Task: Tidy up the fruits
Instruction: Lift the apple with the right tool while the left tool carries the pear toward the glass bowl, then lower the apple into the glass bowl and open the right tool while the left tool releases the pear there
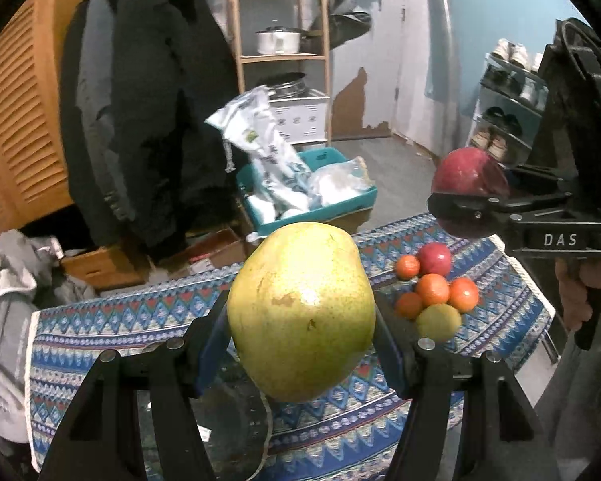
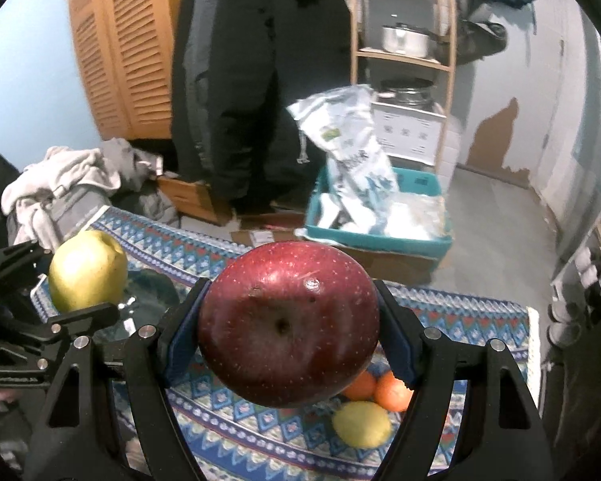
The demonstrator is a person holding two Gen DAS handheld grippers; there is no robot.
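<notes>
**Two fruits aloft, a pile waiting below**

The green pear (image 1: pixel 300 312) sits clamped between the fingers of the left gripper (image 1: pixel 300 344), held clear above the patterned cloth (image 1: pixel 112 320) that covers the table. The dark red apple (image 2: pixel 288 324) is gripped the same way by the right gripper (image 2: pixel 288 340), its blossom end facing the camera, and it too hangs above the cloth rather than resting on it. In the left wrist view the apple appears off to the right, well apart from the pear and higher than the loose pile of fruit on the cloth: a smaller red apple (image 1: pixel 434 258), several oranges (image 1: pixel 432 289) and a lemon (image 1: pixel 438 322), all touching or nearly so.

Below the pear lies a glass bowl (image 1: pixel 220 421) (its outline is faint, so this is a reading, not a certainty), which looks like the likely destination.

To do this step well, each fruit should be lowered until it rests on a surface before the fingers part, since both are round and would roll if dropped. The two hands are better taken one at a time, keeping the grippers from meeting over the same spot. The pear, bulky and smooth, wants steady pressure rather than a hard squeeze, which could bruise it.
</notes>
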